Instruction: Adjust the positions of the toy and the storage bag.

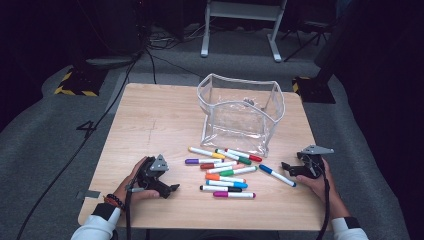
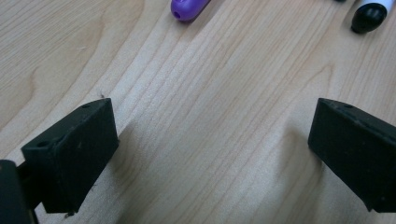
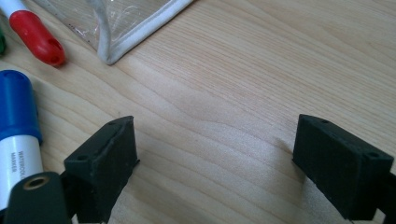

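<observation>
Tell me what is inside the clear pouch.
The clear pouch looks empty; the wood table shows through its walls. All markers lie outside, in front of it. Glare hides part of its floor.

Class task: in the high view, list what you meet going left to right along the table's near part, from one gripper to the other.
left gripper → purple-capped marker → blue-capped marker → right gripper

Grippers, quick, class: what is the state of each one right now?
Left gripper: open, holding nothing, over bare table.
Right gripper: open, holding nothing, beside the blue marker.
</observation>
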The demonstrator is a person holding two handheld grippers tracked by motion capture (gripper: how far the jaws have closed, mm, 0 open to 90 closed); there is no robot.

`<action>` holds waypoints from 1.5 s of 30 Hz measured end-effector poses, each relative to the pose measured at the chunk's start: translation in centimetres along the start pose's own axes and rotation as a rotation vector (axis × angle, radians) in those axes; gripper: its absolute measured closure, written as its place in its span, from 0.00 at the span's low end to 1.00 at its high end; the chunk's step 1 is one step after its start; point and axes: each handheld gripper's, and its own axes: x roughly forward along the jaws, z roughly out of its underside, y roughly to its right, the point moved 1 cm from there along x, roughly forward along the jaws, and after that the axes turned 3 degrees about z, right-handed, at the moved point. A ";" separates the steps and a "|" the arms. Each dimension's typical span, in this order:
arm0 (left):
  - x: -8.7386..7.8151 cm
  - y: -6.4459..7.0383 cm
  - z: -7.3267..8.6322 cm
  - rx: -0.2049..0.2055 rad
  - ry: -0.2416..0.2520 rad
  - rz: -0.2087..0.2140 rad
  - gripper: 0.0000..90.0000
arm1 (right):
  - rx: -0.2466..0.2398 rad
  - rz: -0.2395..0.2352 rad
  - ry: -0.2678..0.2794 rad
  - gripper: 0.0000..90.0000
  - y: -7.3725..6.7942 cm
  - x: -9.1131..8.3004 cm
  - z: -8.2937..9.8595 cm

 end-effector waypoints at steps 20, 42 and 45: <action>0.9 -0.7 -4.7 -0.018 0.086 -0.030 0.19 | -0.091 -0.102 0.128 0.35 -2.5 -1.8 -3.9; 6.3 -2.7 -14.0 0.017 0.210 -0.099 0.70 | -0.178 -0.131 0.181 0.76 -6.3 0.1 -8.3; 6.5 -2.8 -14.0 0.064 0.210 -0.075 0.86 | -0.200 -0.140 0.183 0.84 -6.3 0.4 -8.4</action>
